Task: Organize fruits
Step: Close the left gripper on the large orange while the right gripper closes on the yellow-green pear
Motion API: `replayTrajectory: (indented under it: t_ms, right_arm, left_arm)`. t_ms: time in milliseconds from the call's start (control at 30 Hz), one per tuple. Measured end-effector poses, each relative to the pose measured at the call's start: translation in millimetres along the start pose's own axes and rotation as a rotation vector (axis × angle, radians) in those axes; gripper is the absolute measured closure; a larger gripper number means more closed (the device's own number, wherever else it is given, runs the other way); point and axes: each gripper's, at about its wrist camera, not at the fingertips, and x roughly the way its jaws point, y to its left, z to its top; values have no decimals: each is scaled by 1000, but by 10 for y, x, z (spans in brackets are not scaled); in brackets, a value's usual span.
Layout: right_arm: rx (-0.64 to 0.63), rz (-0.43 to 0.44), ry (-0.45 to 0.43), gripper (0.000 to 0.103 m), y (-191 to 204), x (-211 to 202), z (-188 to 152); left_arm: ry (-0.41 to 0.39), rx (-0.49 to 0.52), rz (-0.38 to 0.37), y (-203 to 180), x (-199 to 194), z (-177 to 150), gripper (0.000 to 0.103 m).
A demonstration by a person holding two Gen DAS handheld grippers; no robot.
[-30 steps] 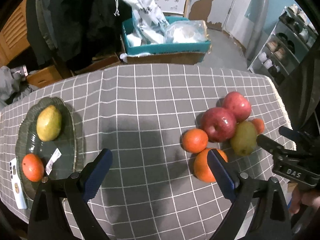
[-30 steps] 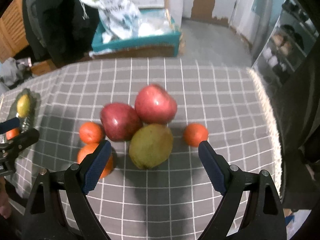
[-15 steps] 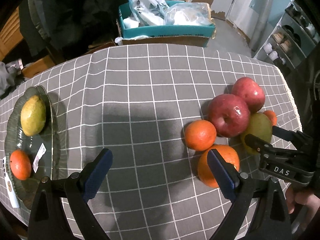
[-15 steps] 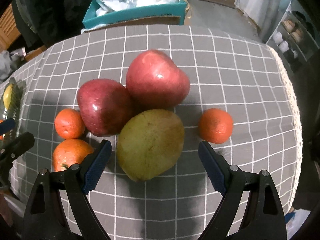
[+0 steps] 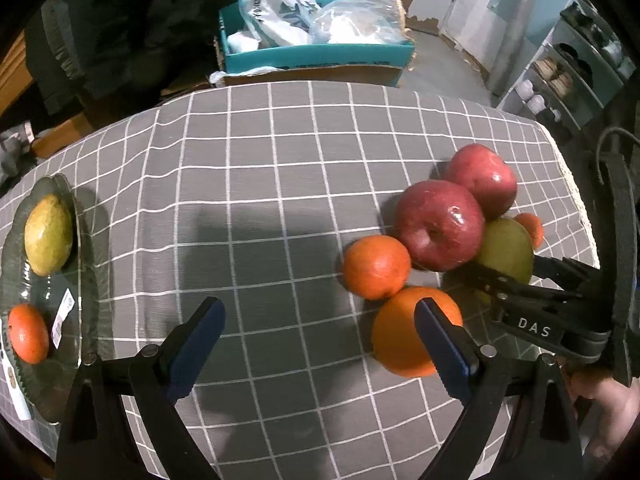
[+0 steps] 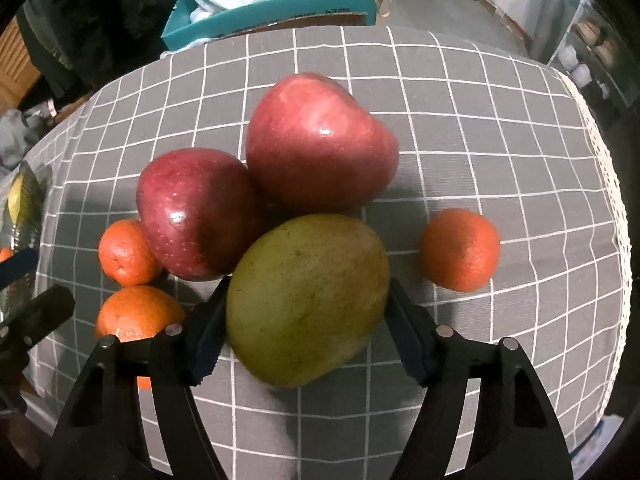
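My table (image 5: 280,168) carries a grey checked cloth, and past its far edge I see a teal box (image 5: 320,54) stuffed with plastic bags. At the left edge, only the left wrist view gives me the green glass plate (image 5: 80,264) properly, with a mango (image 5: 48,234) at its far end and a small orange (image 5: 28,338) at its near end (the right wrist view catches just a sliver of that plate).

Near the right edge sits the fruit cluster. Two red apples touch each other: the far apple (image 6: 320,144) and the nearer, darker apple (image 6: 196,214). Against both leans the green mango (image 6: 308,300), and here the views differ. From the right wrist I see my right tool (image 6: 308,328) with its blue pads on either flank of that mango, pinching it; from the left wrist the mango is half hidden behind the dark apple and the tool's black body marked DAS.

My left tool (image 5: 320,338) is spread wide, holding nothing, over the near middle of the table, its right pad overlapping the big orange (image 5: 404,332) in view. Just beyond lies a smaller tangerine (image 5: 376,266) touching the dark apple. A lone tangerine (image 6: 460,250) sits apart on the mango's right-edge side, plain in the right view, barely peeking out in the left.
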Motion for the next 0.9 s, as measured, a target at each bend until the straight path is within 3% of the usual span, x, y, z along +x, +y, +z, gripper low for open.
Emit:
replayTrajectory:
  t_ms: [333,667,900]
  right_arm:
    - [24,-73,-38,32,-193,-219,-212]
    - [84,-75,-51,32,-493,-479,-492]
    - [76,-63,-53,32,-466,-472,-498]
  left_arm:
    - [29,59,-32,-317,100,-98,6]
    - [73,98,-50,-590,297,-173,7]
    - [75,127,-37,-686,385,-210,11]
